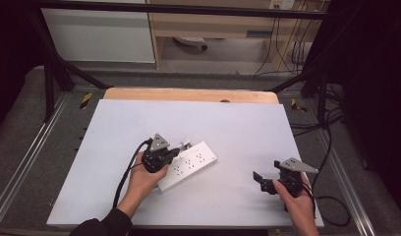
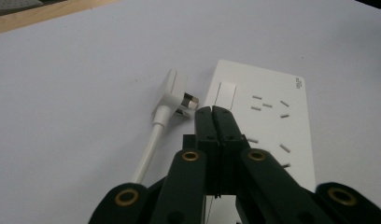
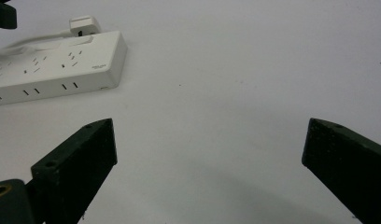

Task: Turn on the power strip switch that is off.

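Both hands come in over the near edge of the desk, each with a gripper. Held by the near right corner, the right gripper (image 1: 265, 181) has its jaws spread wide over bare white top and grips nothing. At the near left of the desk's middle, the left gripper (image 2: 212, 112) has its jaws pressed flat together with nothing between them, their tips poised over the switch end of the white power strip (image 1: 188, 165).

That strip lies slantwise, its far end pointing toward the far right corner. Its own white plug (image 2: 174, 93) lies on the desk just beside the switch end, prongs toward the strip, with the white cord (image 2: 146, 156) running back toward the near edge.

Likely the closed tips are meant to press the rocker switch (image 2: 225, 94). The risk is that the strip lies loose on a smooth top: an off-centre or slanted push could skid or pivot it, knock the plug aside, or land the tips on the casing instead of the switch
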{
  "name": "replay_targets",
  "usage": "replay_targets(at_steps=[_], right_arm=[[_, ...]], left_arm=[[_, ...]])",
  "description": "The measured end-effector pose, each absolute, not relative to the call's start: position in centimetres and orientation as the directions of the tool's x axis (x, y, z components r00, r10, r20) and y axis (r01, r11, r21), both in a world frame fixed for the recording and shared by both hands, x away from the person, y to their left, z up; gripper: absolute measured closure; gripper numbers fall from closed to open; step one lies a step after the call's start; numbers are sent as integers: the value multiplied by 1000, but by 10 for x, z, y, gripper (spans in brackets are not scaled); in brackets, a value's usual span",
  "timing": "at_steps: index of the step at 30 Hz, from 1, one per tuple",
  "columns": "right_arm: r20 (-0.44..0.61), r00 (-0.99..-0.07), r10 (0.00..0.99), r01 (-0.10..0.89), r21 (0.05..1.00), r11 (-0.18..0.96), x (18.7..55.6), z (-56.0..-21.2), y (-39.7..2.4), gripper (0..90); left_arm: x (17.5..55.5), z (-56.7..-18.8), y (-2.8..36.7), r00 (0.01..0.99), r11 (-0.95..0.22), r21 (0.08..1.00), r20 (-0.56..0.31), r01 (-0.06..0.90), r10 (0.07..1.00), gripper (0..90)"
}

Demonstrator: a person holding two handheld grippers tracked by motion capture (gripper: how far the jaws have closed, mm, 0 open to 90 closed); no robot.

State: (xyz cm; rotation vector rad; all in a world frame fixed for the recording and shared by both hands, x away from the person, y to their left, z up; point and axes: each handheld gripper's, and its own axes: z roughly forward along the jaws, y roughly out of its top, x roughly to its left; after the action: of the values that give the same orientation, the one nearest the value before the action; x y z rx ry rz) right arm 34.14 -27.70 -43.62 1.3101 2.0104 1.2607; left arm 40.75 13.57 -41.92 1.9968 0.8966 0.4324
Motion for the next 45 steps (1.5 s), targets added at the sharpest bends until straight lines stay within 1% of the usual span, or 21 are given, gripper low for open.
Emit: replay_targets(at_steps=[25,45], right_arm=[[119,-459,881,488,862,138,341,-435,-278,40],[119,-461,880,488,862,139,341,-435,-278,40]], left_arm=[[413,-429,138,677,-378,801,-45,464,735,898],[417,-433,125,697,-393,798,-46,456,715,898]])
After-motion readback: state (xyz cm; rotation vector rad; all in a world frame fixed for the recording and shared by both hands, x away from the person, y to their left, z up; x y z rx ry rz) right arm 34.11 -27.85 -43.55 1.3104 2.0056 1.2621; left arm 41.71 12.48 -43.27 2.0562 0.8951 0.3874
